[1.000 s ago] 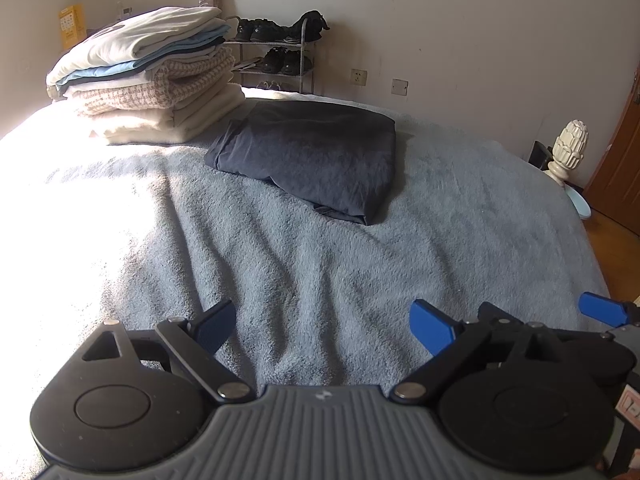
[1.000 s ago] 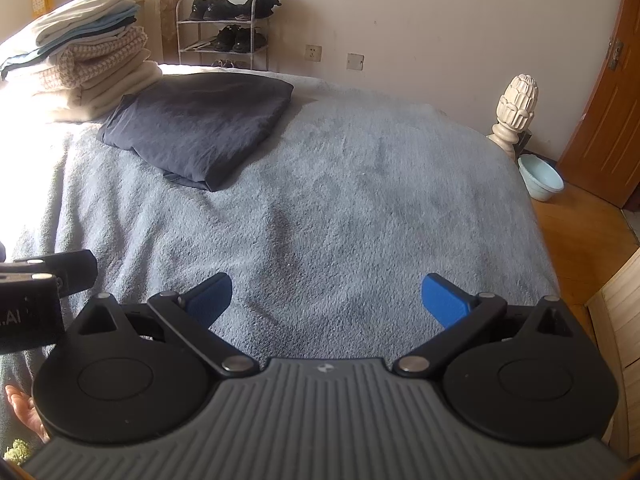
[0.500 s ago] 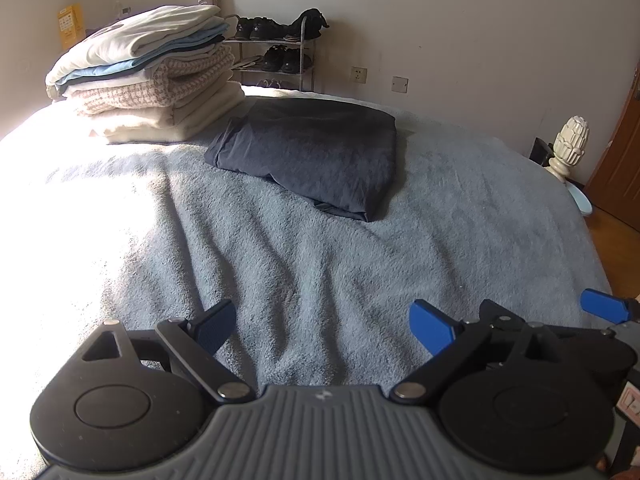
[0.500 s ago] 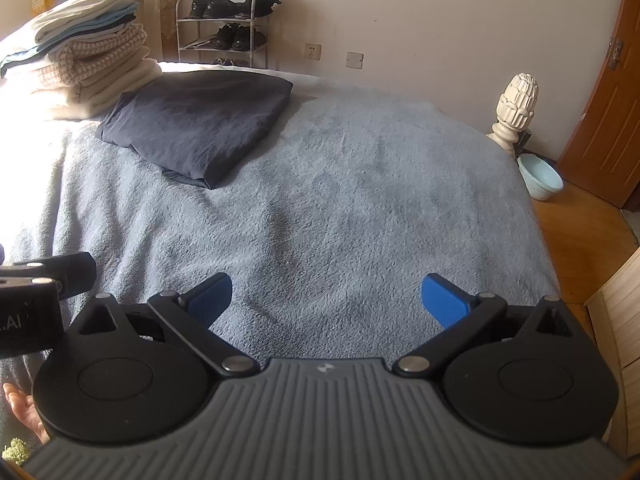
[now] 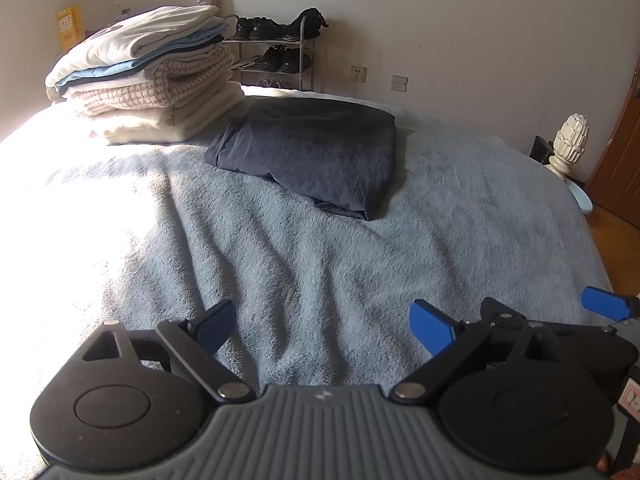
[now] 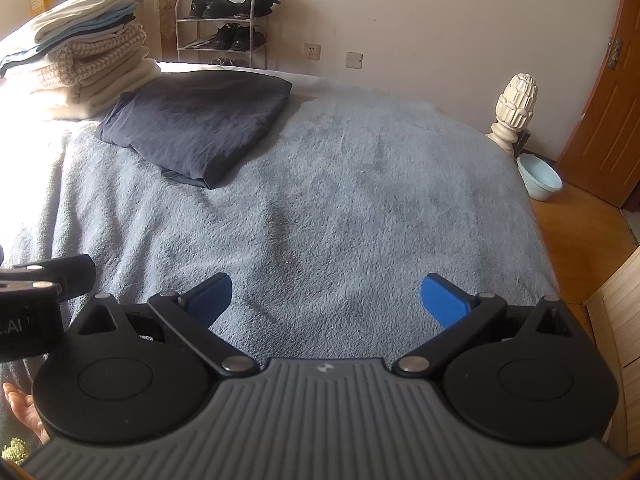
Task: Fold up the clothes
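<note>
A folded dark navy garment (image 5: 316,156) (image 6: 200,120) lies flat on the blue-grey blanket (image 5: 320,264) (image 6: 360,200), well beyond both grippers. Behind it to the left rises a stack of folded light clothes (image 5: 148,80) (image 6: 76,56). My left gripper (image 5: 322,326) hovers open over the near part of the blanket, nothing between its blue pads. My right gripper (image 6: 326,300) is open too, empty, level with the left one. A blue fingertip of the right gripper (image 5: 604,307) shows at the right edge of the left wrist view.
A metal shoe rack (image 5: 276,56) (image 6: 224,32) stands against the far wall. A carved white bedpost finial (image 6: 514,108) and a pale blue bowl (image 6: 538,176) sit past the bed's right side, by a wooden door (image 6: 608,100). Strong sunlight washes out the blanket's left part.
Both views have shifted slightly, so the dark garment and the stack sit a touch lower and further left in frame. Both grippers stay open and empty.
</note>
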`<act>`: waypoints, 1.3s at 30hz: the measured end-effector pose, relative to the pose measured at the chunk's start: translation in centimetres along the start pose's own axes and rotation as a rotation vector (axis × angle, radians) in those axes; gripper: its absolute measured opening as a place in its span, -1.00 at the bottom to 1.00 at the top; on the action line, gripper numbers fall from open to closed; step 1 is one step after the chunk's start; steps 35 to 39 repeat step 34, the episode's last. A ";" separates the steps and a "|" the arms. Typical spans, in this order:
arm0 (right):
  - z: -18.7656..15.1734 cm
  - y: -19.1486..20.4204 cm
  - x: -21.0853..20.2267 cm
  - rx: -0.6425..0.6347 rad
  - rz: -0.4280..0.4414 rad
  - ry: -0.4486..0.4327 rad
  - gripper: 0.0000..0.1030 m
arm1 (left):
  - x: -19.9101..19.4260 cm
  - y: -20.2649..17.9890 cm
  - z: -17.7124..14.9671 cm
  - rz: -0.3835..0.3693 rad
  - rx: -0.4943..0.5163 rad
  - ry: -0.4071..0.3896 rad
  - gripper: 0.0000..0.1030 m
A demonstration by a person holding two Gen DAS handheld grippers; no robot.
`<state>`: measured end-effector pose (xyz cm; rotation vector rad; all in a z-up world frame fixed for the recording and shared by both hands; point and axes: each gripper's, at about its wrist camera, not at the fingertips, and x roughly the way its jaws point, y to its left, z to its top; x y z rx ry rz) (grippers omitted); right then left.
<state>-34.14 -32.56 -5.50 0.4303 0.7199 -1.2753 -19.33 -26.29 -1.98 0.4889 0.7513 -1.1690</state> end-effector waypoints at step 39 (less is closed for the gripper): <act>0.1 0.8 0.0 -0.029 -0.009 -0.002 0.97 | -0.2 1.1 -0.1 0.021 -0.013 -0.010 0.84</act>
